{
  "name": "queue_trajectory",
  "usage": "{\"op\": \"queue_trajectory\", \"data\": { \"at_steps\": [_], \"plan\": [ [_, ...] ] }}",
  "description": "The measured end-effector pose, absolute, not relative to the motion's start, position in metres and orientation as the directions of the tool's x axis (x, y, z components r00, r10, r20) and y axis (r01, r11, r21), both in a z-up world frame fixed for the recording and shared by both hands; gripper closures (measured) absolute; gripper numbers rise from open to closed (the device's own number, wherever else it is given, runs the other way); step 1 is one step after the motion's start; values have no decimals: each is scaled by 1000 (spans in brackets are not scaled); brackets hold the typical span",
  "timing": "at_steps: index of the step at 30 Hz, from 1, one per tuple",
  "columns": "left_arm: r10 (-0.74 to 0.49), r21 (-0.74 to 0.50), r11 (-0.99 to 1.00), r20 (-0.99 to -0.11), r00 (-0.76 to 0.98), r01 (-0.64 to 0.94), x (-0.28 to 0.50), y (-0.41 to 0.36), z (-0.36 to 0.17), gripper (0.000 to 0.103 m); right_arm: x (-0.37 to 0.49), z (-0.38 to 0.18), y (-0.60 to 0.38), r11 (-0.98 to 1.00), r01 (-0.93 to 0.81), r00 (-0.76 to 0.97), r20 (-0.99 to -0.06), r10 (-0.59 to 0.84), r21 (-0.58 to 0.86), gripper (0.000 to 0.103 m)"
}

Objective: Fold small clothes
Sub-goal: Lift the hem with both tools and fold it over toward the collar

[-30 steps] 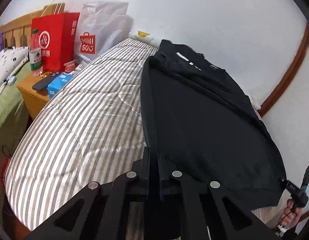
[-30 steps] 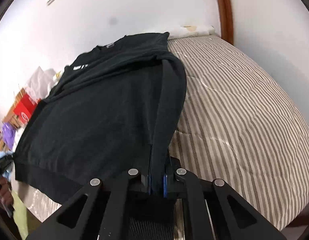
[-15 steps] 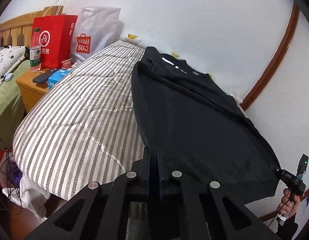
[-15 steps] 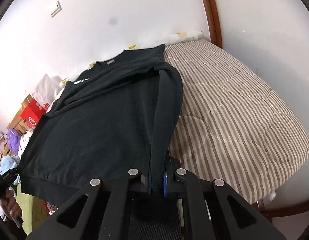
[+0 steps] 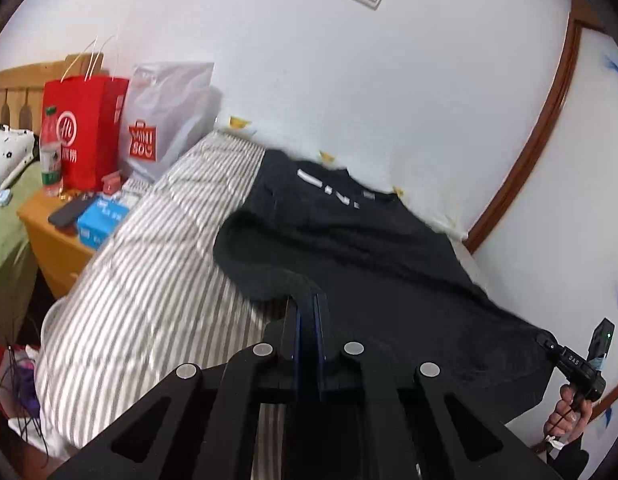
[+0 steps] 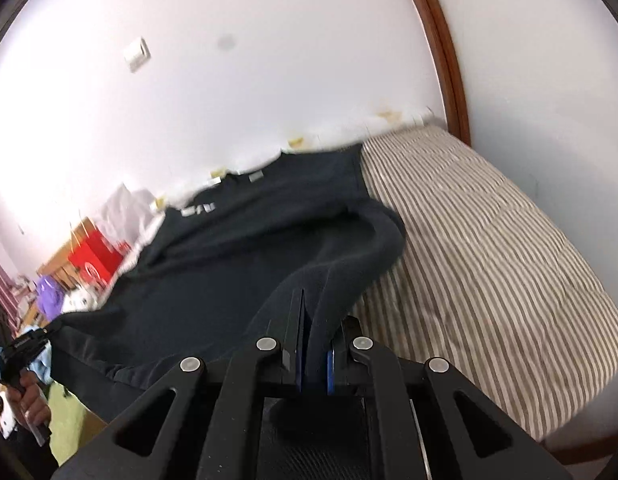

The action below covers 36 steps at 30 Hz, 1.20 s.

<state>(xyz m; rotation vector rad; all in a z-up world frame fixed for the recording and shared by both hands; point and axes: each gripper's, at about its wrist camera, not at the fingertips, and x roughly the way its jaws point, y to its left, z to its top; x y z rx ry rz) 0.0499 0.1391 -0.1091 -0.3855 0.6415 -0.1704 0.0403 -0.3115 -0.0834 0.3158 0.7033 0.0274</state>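
left gripper point(image 5: 307, 312) jaws clamped together on dark cloth, held up; right gripper point(image 6: 315, 320) pinched shut on cloth too, raised alongside, well apart. bare hand point(image 5: 569, 412) grips right handle.

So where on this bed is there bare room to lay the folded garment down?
Two bare striped patches of the bed flank the black shirt: one between the shirt's left edge and the bags, the other from its right edge to the wood trim. The nightstand is crowded. Left gripper and right gripper clamp the shirt's sides.
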Motion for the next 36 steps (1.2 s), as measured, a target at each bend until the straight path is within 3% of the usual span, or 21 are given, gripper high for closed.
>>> {"op": "queue_trajectory", "data": {
  "at_steps": [15,29,36],
  "plan": [
    [-228,-373,928,-547,805,9,163,130,-85,97,146,-49,-321,963,49,815,-567,115,265,95],
    [-167,-303,953,-556,815,-11,281,113,-90,97,270,-67,-335,960,97,813,-577,76,263,95],
    [-120,-251,967,-601,790,-44,329,106,-115,97,327,-96,-339,955,132,786,-615,62,267,95]
  ]
}}
